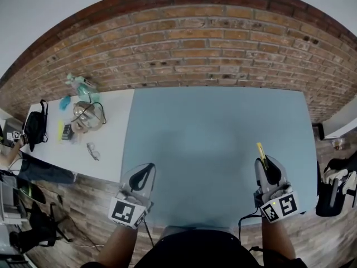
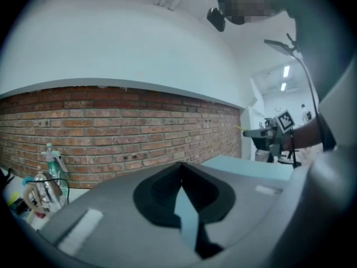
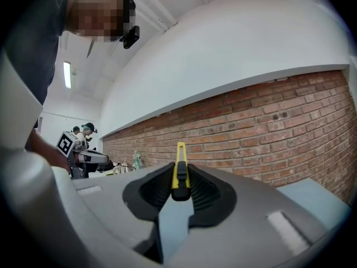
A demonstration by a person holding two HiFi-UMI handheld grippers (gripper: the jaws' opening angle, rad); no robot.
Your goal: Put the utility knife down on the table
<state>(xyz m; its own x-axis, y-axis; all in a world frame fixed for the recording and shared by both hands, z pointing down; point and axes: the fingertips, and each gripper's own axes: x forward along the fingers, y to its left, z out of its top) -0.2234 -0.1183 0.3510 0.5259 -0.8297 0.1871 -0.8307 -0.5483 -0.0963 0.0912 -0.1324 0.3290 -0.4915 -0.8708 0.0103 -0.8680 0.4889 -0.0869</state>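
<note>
- Right tool (image 1: pixel 268 163) is clamped on the yellow utility knife (image 3: pixel 179 171) and held in the air over the near right corner of the blue desk (image 1: pixel 212 149). The knife tip pokes forward past the jaws and is not down on the desk yet.
- Left tool (image 1: pixel 146 169) has its jaws together with nothing between them, over the blue desk's near left corner.
- Brick wall (image 1: pixel 212 43) runs behind the blue desk's far edge.
- White desk (image 1: pixel 111 144) butts against the blue desk's left side.
- Black bag (image 1: pixel 34 128) sits at the white desk's outer end, well left of the blue desk.
- Spray bottle (image 1: pixel 78 85) stands far left of the blue desk, near the wall.
</note>
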